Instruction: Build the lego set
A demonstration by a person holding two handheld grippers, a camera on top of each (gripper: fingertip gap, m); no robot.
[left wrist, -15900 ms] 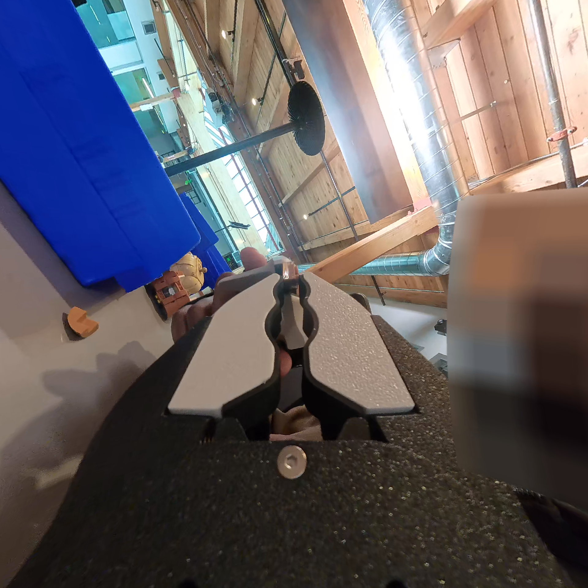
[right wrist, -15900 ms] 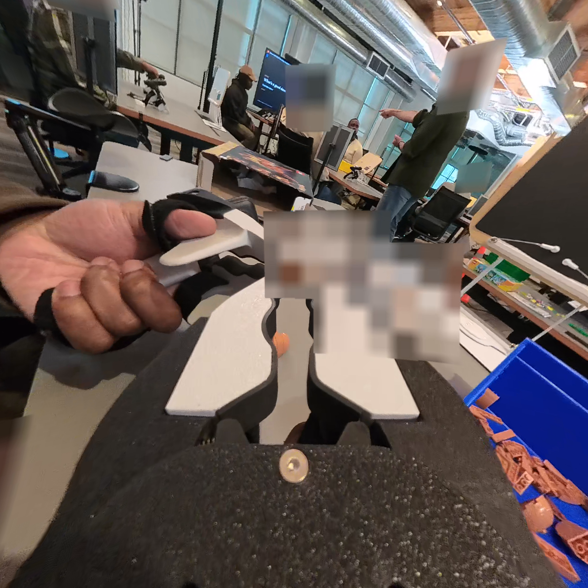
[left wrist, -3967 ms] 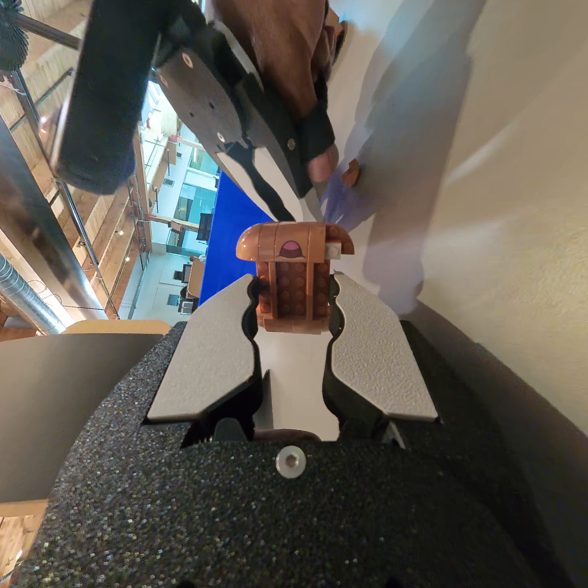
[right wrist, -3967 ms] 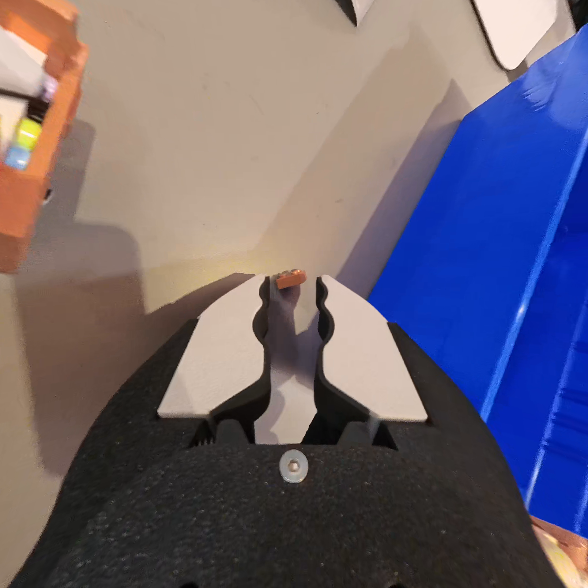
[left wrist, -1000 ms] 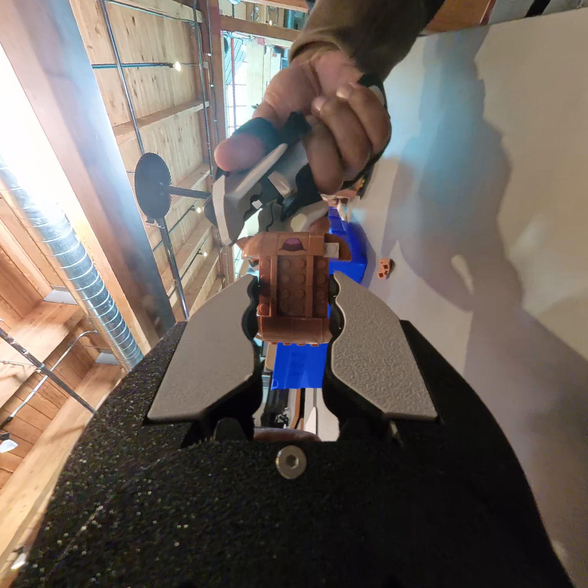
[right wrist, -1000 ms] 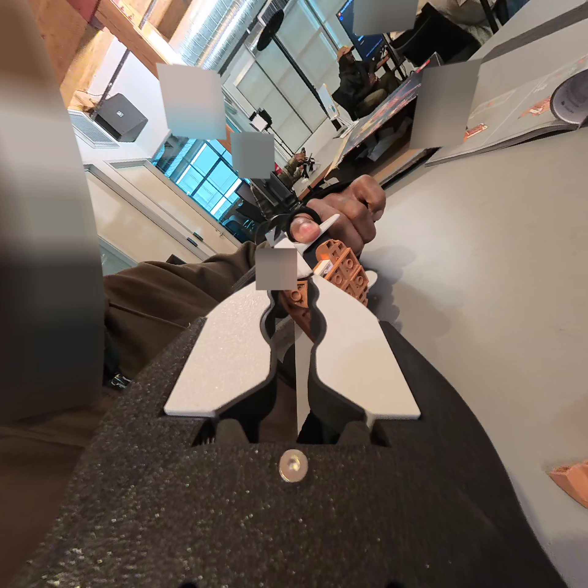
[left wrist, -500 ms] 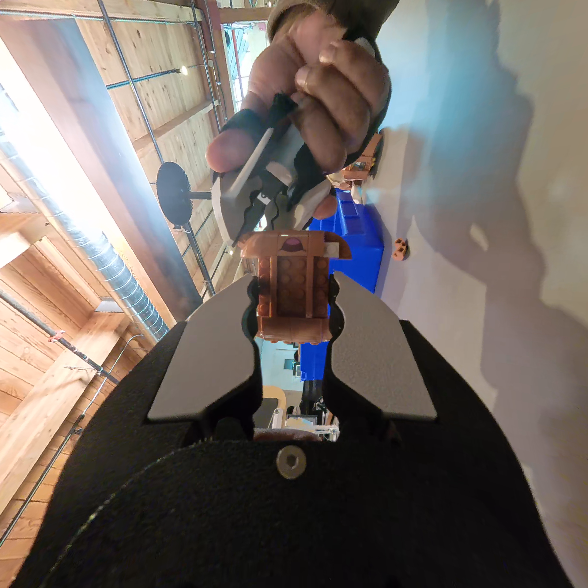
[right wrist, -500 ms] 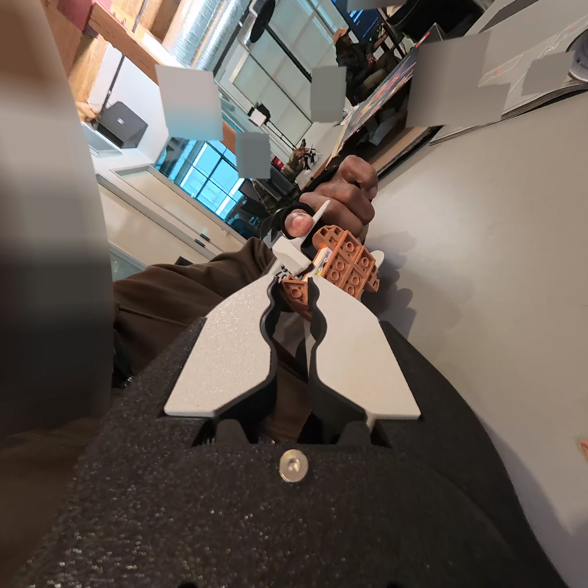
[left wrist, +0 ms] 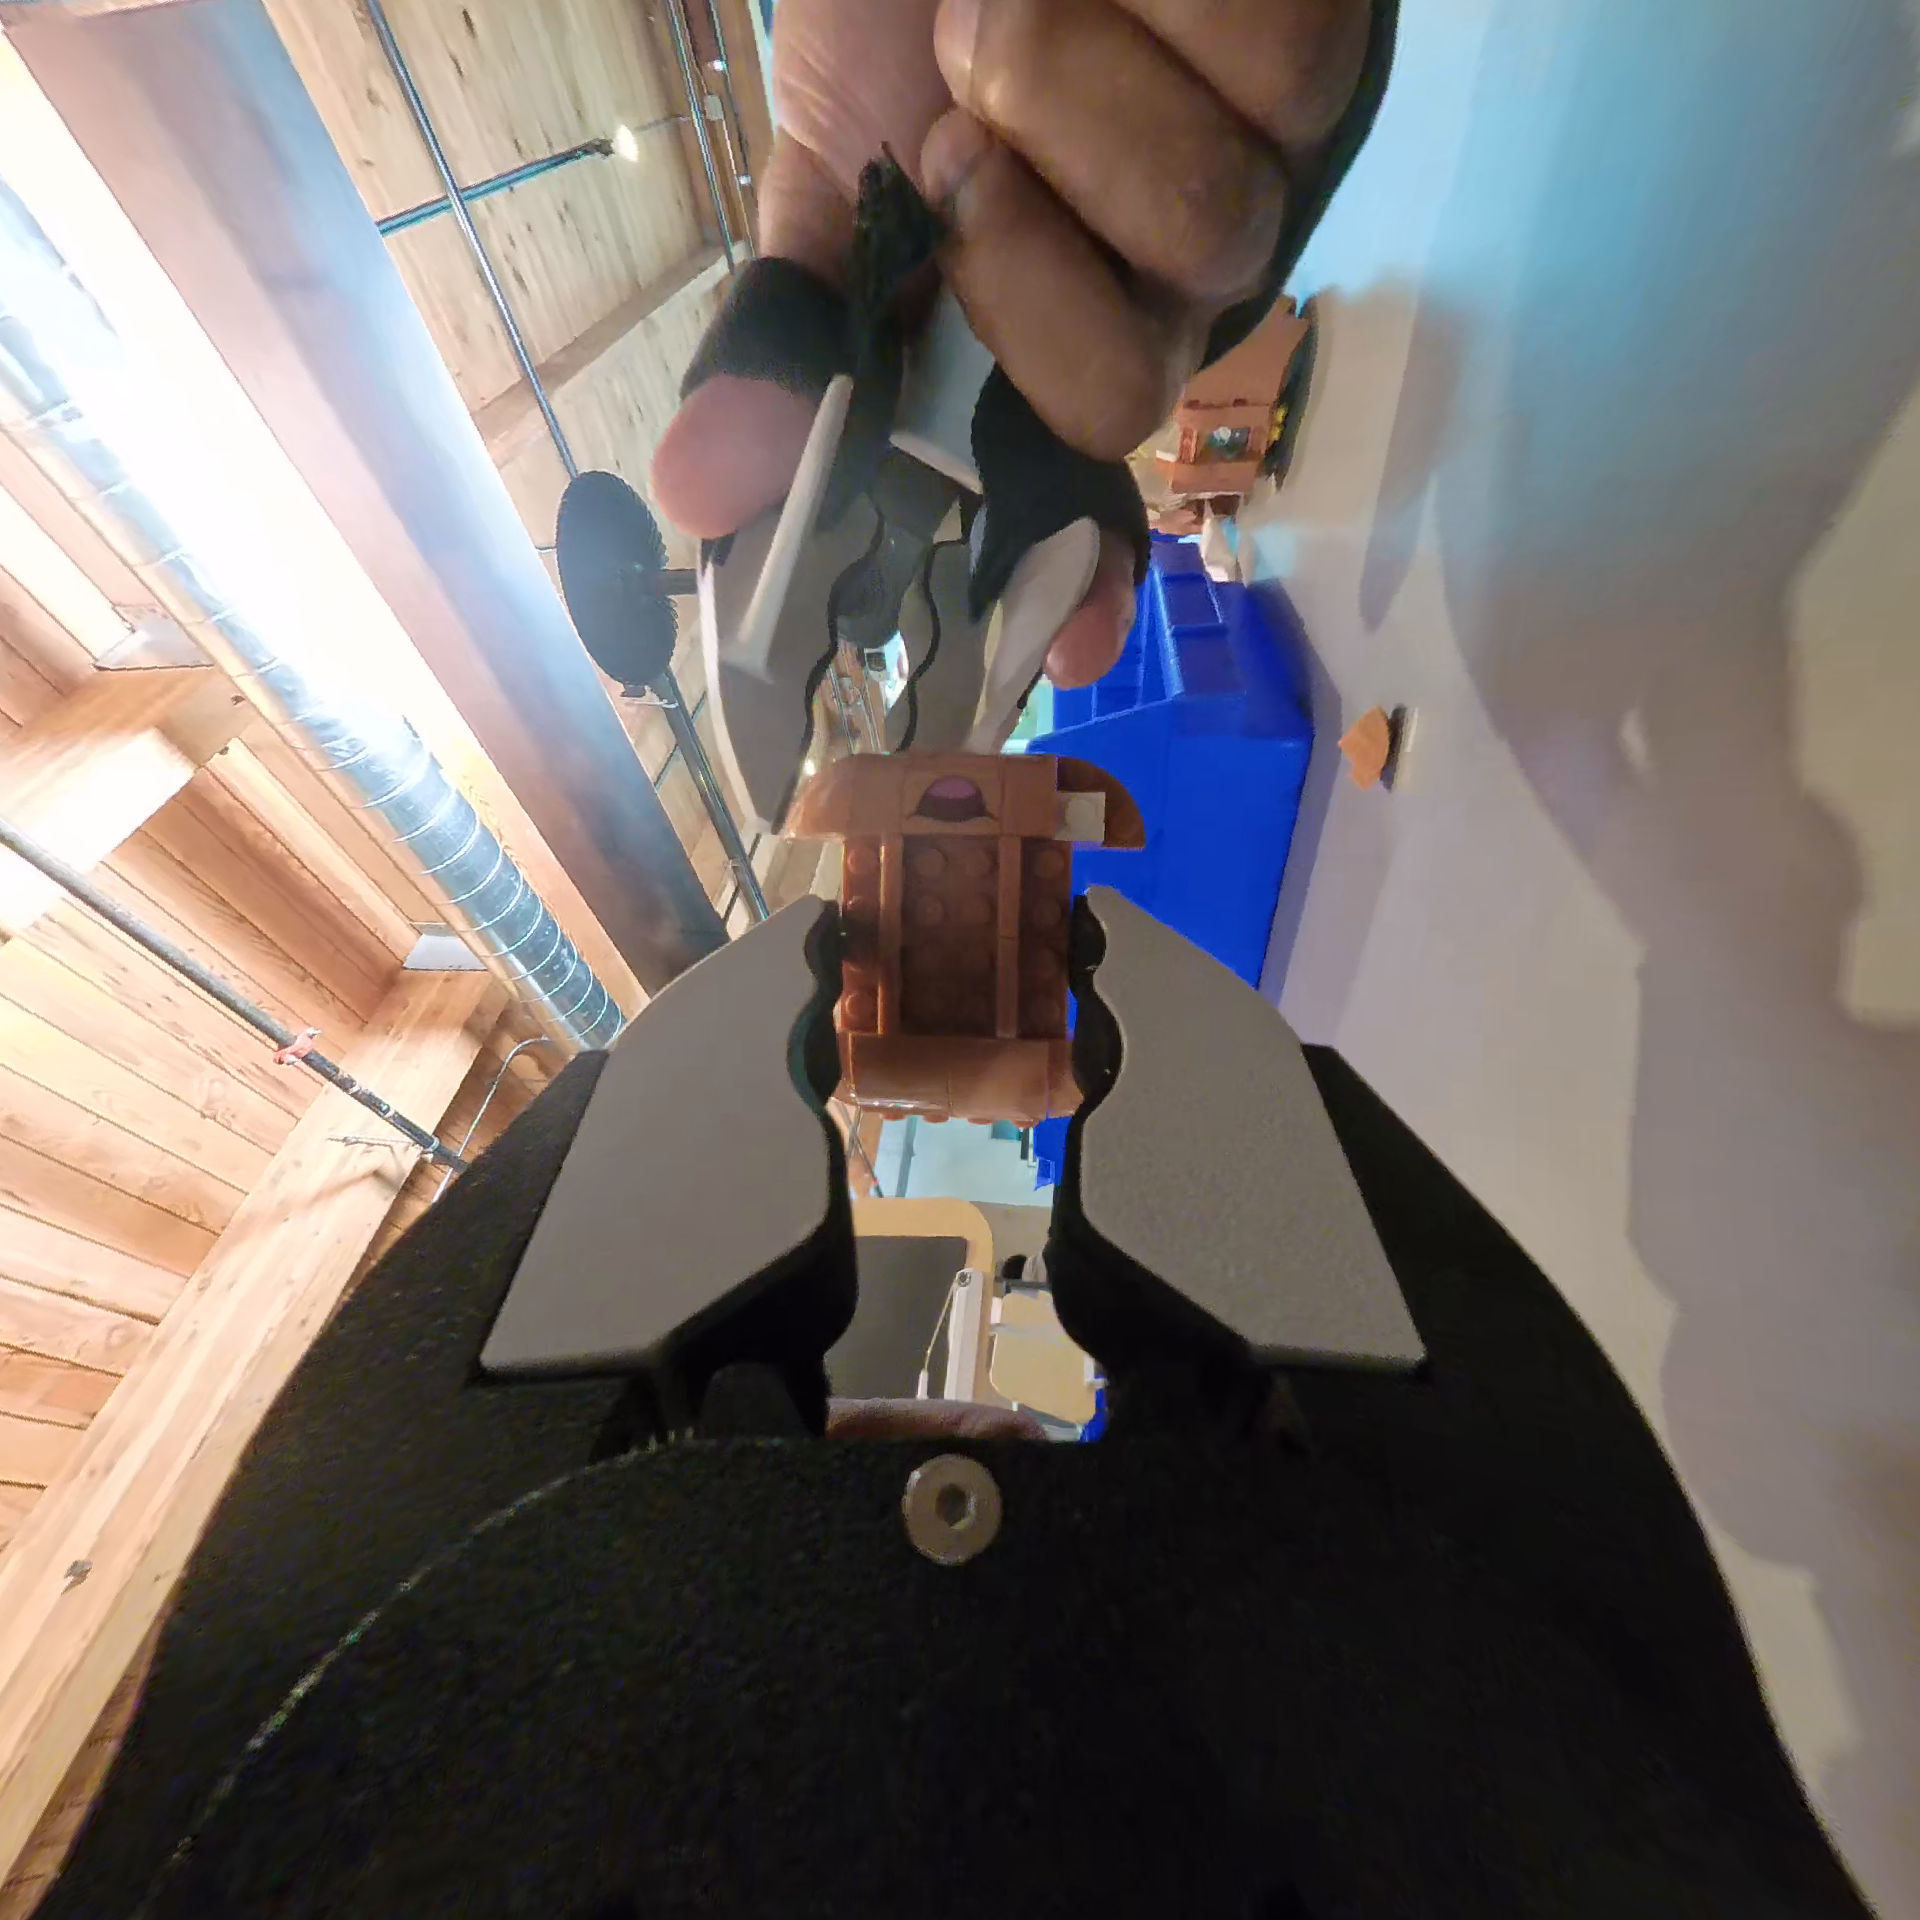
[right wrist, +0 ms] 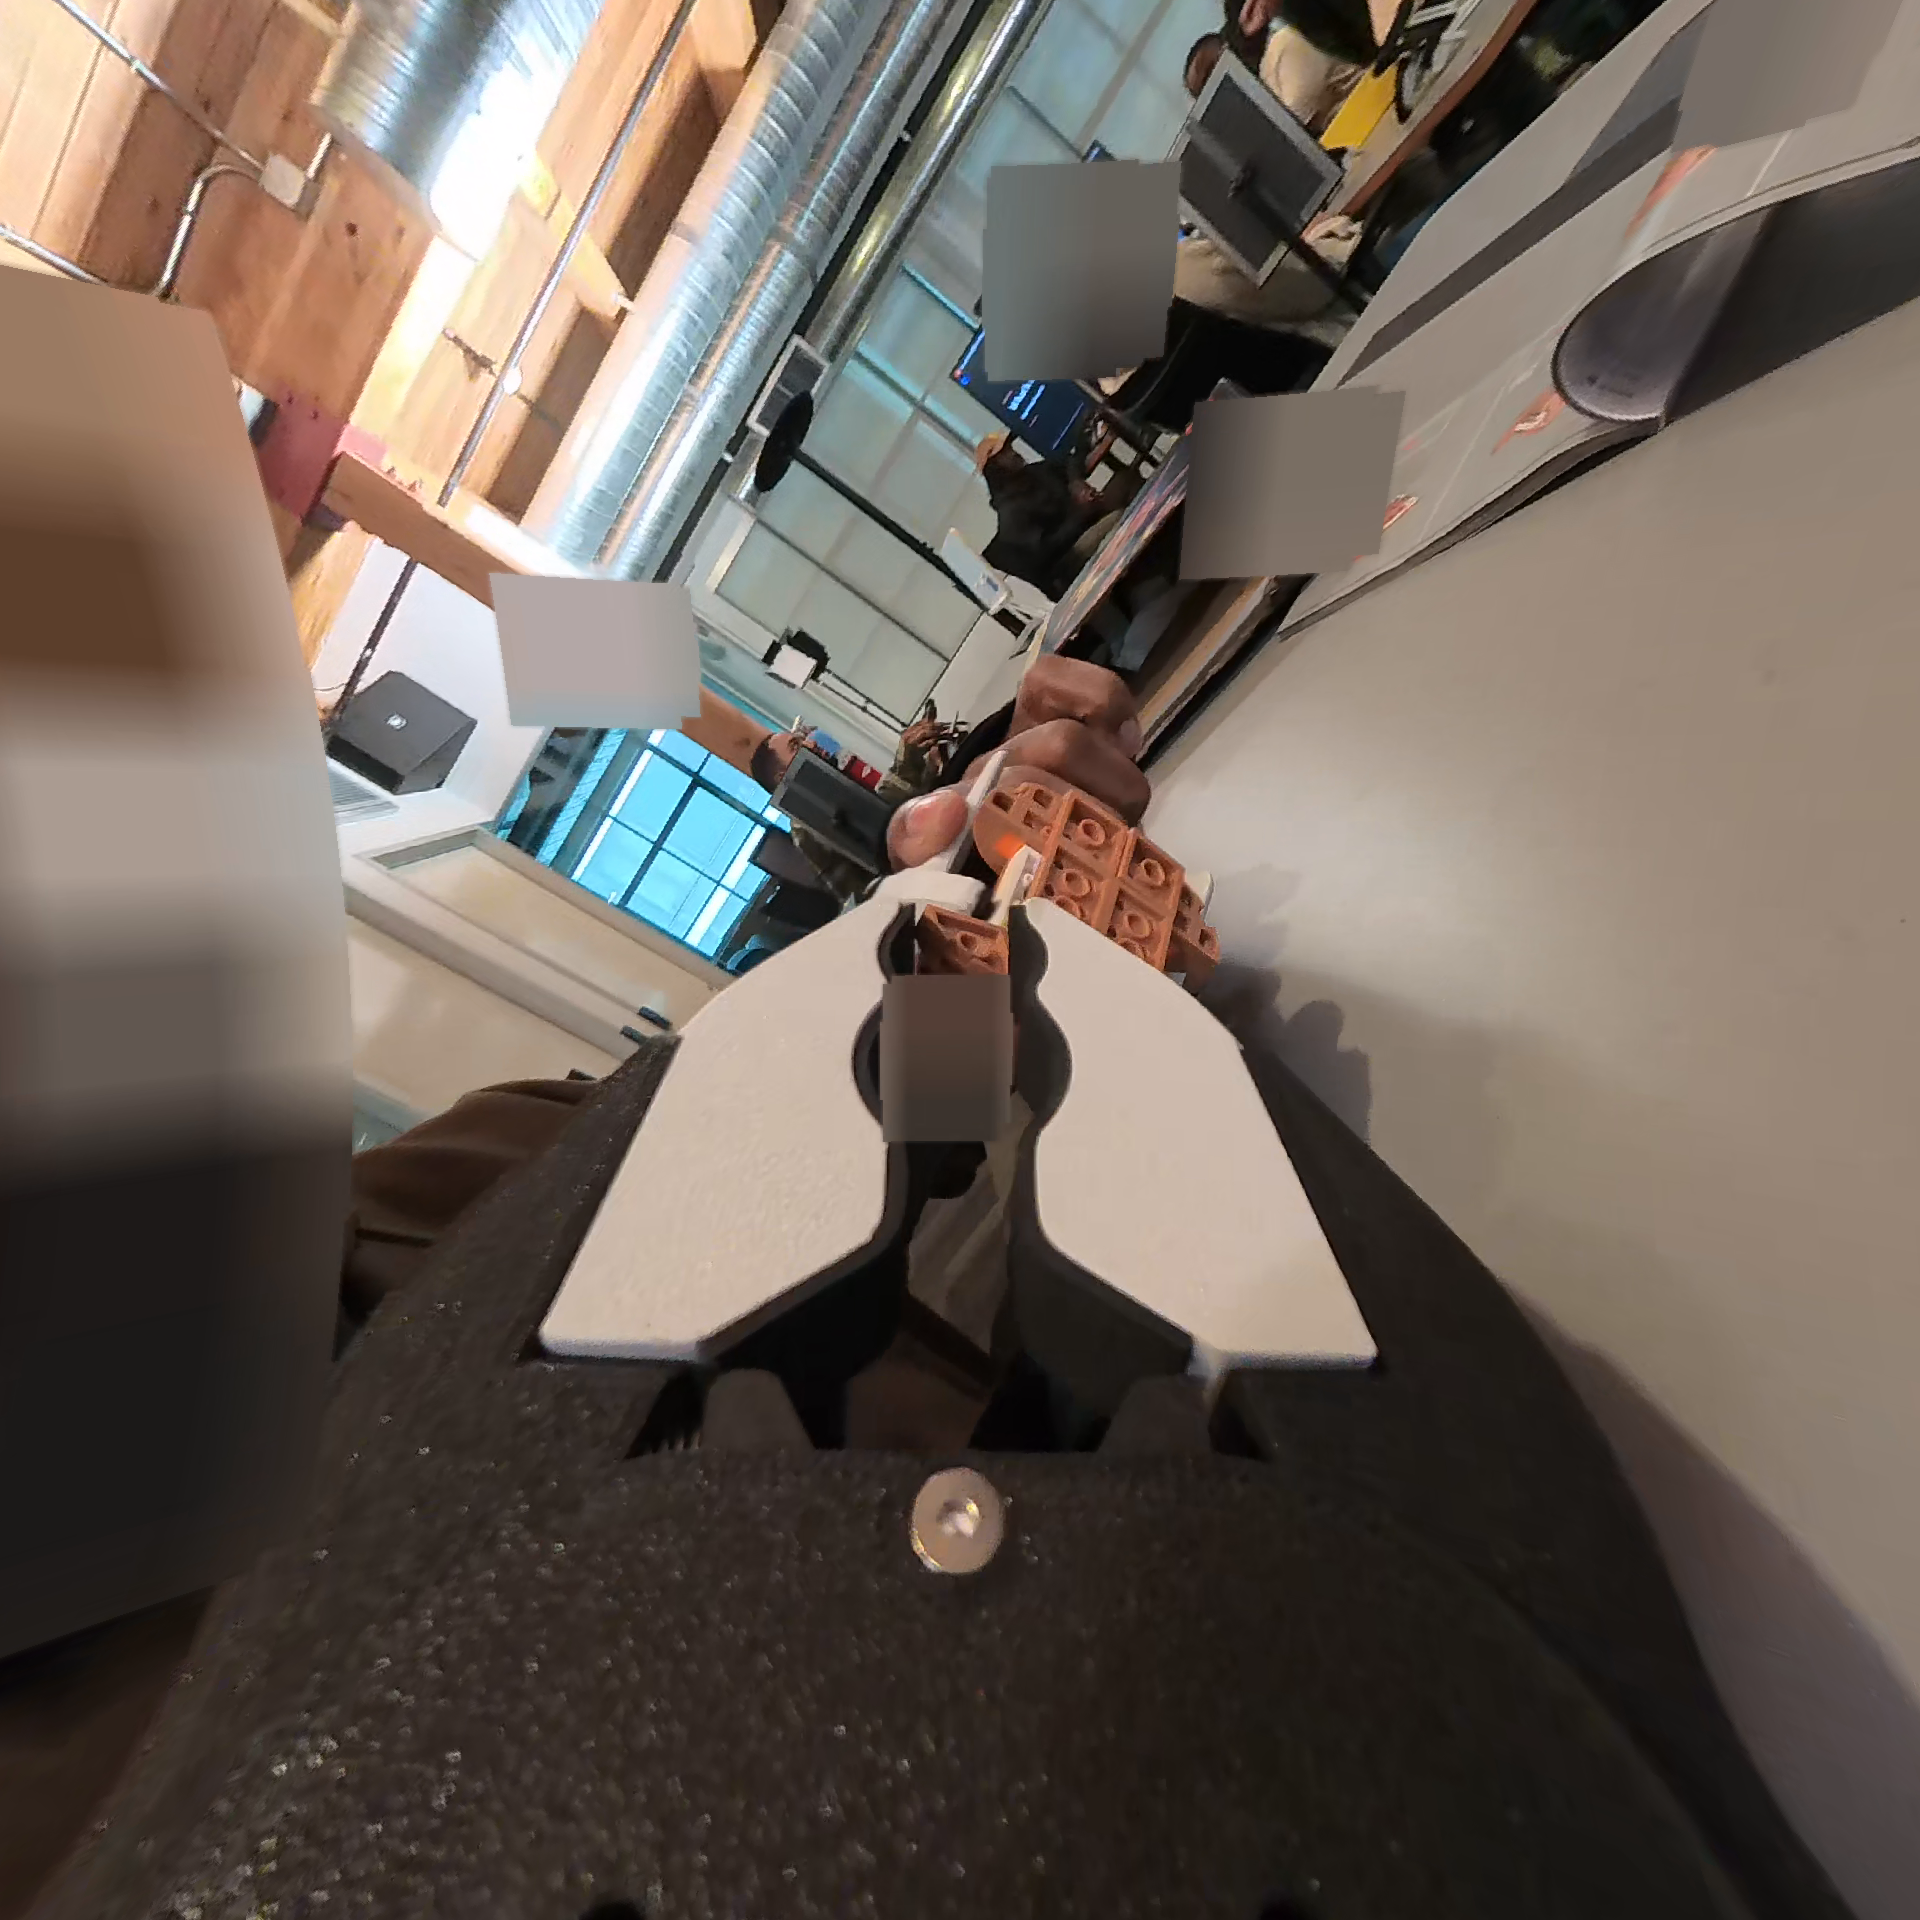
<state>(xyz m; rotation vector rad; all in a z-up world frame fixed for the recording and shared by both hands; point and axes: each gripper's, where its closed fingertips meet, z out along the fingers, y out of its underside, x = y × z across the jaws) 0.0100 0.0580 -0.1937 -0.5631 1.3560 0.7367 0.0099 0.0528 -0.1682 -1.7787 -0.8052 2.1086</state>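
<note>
My left gripper (left wrist: 951,920) is shut on a brown lego assembly (left wrist: 951,935), holding it by its sides with the studs facing the camera. The right gripper (left wrist: 894,738), held by a hand, hangs just above the assembly's rounded top end. In the right wrist view my right gripper (right wrist: 982,904) is shut on a small brown piece (right wrist: 966,940), which touches the edge of the assembly (right wrist: 1101,873). The assembly's underside shows there, with a white finger (right wrist: 971,821) of the left gripper beside it.
A blue bin (left wrist: 1195,810) stands behind the assembly. A small brown piece (left wrist: 1371,743) lies on the grey table (right wrist: 1558,935). Another brown lego build (left wrist: 1236,416) sits farther back. An open instruction booklet (right wrist: 1558,447) lies at the table's far end. My left and right fingertips are right by each other.
The two grippers have come closer together. The right gripper with its small piece has moved up against the end of the assembly, which stays held in the left gripper.
</note>
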